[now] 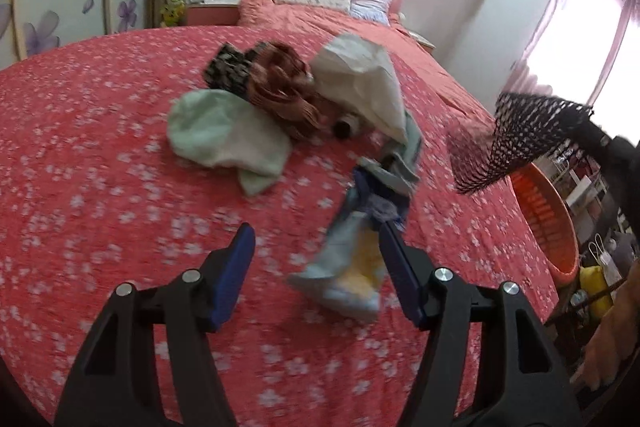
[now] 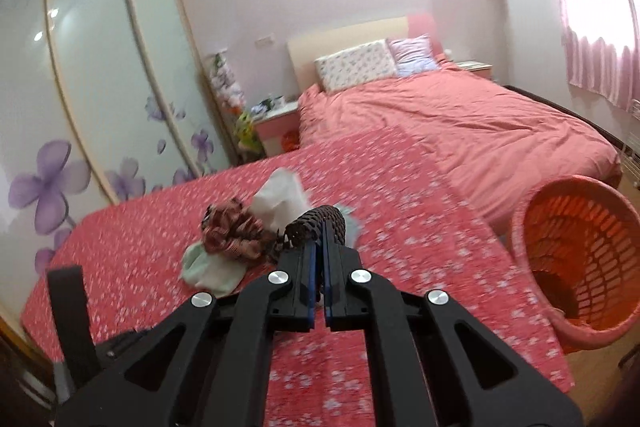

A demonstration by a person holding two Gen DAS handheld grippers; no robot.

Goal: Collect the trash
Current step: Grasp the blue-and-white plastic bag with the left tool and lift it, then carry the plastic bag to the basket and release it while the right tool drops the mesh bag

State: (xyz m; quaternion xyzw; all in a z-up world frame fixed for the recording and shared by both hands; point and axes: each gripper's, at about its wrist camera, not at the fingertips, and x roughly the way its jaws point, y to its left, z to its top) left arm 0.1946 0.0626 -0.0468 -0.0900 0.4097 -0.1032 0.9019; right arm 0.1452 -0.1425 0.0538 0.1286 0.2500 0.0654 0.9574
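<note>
over the bed (image 1: 100, 131): right gripper (image 2: 319, 247) clamps black mesh (image 2: 316, 225)
left gripper (image 1: 316, 259): fingers apart, empty
risk: mesh slipping before basket (image 2: 576, 251)

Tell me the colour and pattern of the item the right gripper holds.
Black open mesh netting, clearest in the left wrist view; the right gripper is shut on it.

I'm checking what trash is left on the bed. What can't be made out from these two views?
- Dark round item, left wrist view: mostly buried under the white cloth; unidentifiable.
- Blue-and-yellow piece: motion-blurred beside the left hand-held gripper.
- Orange basket, right wrist view: bottom too dark to tell contents.
- Black mesh: mostly hidden behind the right hand-held gripper.
</note>
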